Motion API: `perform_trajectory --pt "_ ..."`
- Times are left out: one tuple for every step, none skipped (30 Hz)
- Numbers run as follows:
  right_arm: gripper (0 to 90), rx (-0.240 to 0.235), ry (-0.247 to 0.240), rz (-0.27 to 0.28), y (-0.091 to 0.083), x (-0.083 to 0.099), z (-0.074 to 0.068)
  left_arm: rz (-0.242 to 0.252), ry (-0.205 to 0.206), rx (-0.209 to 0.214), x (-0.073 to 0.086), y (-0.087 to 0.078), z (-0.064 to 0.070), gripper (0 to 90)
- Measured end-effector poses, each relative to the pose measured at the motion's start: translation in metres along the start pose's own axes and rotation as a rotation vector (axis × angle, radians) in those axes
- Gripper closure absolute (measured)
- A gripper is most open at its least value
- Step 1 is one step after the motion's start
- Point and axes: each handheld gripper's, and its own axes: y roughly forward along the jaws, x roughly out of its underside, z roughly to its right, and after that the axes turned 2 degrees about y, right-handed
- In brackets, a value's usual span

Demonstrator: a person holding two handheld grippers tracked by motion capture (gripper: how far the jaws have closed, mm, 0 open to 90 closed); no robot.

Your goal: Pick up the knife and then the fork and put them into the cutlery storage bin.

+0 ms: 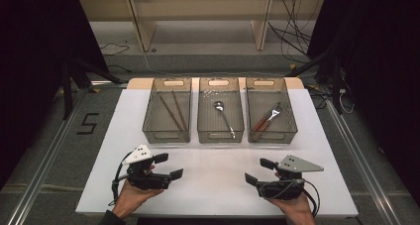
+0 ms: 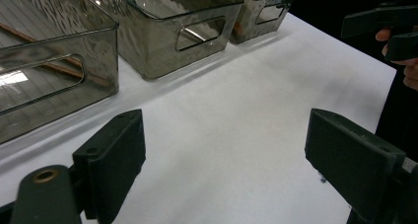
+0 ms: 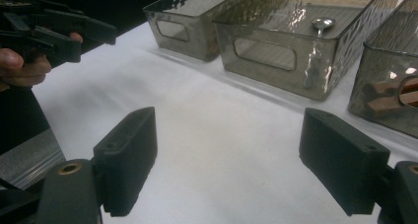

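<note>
White tabletop bare up front. Left gripper and right gripper both held low near its front edge, well apart, fingers spread wide, nothing gripped. Three smoky bins behind: chopsticks in left one, spoon in middle, fork in right.

Glossy smoky plastic bins, shiny metal spoon, matt white tabletop.
</note>
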Motion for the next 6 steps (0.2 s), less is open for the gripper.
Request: perform_trajectory --pt "23.1 0.001 0.000 0.002 0.0001 0.0000 0.0002 0.000 0.000 0.001 0.0000 0.0001 0.0001 15.1" --pt "23.0 0.001 0.000 0.002 0.0000 0.0000 0.0003 0.000 0.001 0.001 0.0001 0.0002 0.0003 15.1" --pt "23.0 0.002 0.000 0.002 -0.0001 0.0000 0.0004 -0.001 0.002 0.001 0.0000 0.0003 0.0004 15.1" --pt "23.0 0.002 0.000 0.002 -0.0001 0.0000 0.0005 -0.001 0.002 0.000 0.0001 0.0003 0.0005 15.1" --pt "23.0 0.002 0.000 0.002 -0.0001 0.0000 0.0004 0.000 0.004 0.000 0.0001 0.0001 0.0005 15.1" --pt "23.0 0.002 0.000 0.001 0.0000 0.0000 0.0003 0.001 0.004 0.000 0.0000 0.0000 0.0005 15.1"
